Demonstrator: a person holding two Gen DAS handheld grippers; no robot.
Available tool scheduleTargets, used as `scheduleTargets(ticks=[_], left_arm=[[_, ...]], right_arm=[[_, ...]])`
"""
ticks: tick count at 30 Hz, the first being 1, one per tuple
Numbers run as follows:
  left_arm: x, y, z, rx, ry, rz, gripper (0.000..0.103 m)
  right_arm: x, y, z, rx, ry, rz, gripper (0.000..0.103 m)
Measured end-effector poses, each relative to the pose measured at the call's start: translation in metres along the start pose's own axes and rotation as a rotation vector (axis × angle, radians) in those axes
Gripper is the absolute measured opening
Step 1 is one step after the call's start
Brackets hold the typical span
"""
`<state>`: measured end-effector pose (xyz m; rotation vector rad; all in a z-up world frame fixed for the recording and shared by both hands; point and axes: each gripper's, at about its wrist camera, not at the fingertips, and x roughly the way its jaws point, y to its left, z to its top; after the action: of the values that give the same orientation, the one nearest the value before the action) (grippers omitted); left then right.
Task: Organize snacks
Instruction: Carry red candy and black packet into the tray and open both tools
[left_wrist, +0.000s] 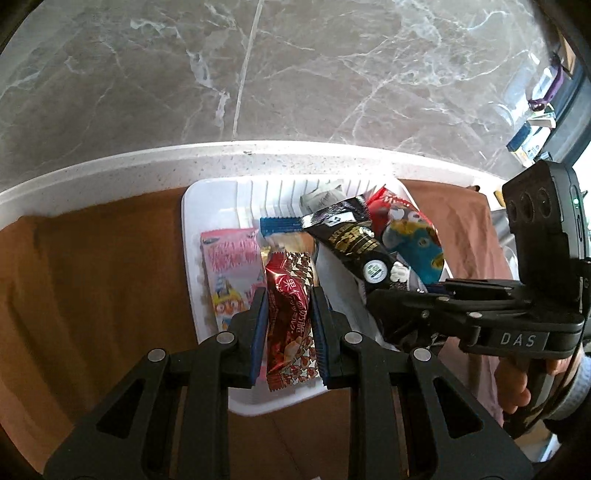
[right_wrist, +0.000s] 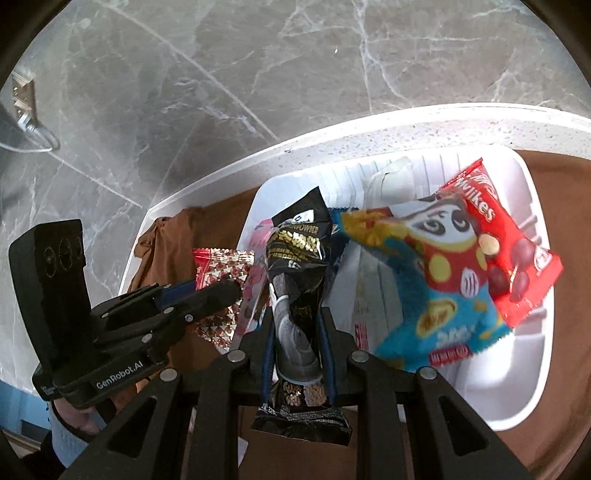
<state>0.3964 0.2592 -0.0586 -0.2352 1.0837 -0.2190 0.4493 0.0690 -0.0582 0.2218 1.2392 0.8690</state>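
A white tray (left_wrist: 192, 236) on a brown cloth holds several snack packets. My left gripper (left_wrist: 289, 295) is shut on a dark red packet with a nut pattern (left_wrist: 290, 325), held over the tray's near end. My right gripper (right_wrist: 297, 317) is shut on a black packet with gold lettering (right_wrist: 299, 251), held upright over the tray (right_wrist: 532, 369). That black packet (left_wrist: 351, 243) and the right gripper's body show at right in the left wrist view. A pink packet (left_wrist: 231, 266), a blue-and-red cartoon packet (right_wrist: 428, 280) and a red packet (right_wrist: 517, 258) lie in the tray.
The brown cloth (left_wrist: 92, 295) covers a white speckled counter (left_wrist: 110, 170) against a grey marble wall (left_wrist: 295, 74). A blue-edged packet (left_wrist: 280, 223) and a pale wrapper (left_wrist: 321, 197) lie at the tray's far end. Small items (left_wrist: 532, 136) stand at far right.
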Motion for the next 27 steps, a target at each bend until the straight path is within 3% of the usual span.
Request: scheduleTargets(ticks=[7, 11, 12, 14, 21, 27], left_arm=[[0.026, 0.006, 0.008, -0.02, 0.029, 0.055, 0.021], [0.026, 0.007, 0.006, -0.022, 0.017, 0.067, 0.025], [0.025, 0.007, 0.007, -0.021, 0.013, 0.072, 0.028], [0.02, 0.007, 0.007, -0.02, -0.003, 0.092, 0.045], [-0.008, -0.001, 0.001, -0.008, -0.048, 0.114, 0.045], [-0.041, -0.019, -0.028, 0.015, -0.063, 0.116, 0.045]], right_arm=[[0.009, 0.003, 0.006, -0.036, 0.003, -0.073, 0.028], [0.0, 0.01, 0.004, -0.065, -0.036, -0.089, 0.046], [-0.002, 0.011, 0.004, -0.073, -0.042, -0.091, 0.046], [-0.01, 0.015, 0.001, -0.097, -0.061, -0.103, 0.046], [-0.044, 0.028, -0.022, -0.164, -0.097, -0.109, 0.046], [-0.073, 0.036, -0.06, -0.217, -0.096, -0.116, 0.046]])
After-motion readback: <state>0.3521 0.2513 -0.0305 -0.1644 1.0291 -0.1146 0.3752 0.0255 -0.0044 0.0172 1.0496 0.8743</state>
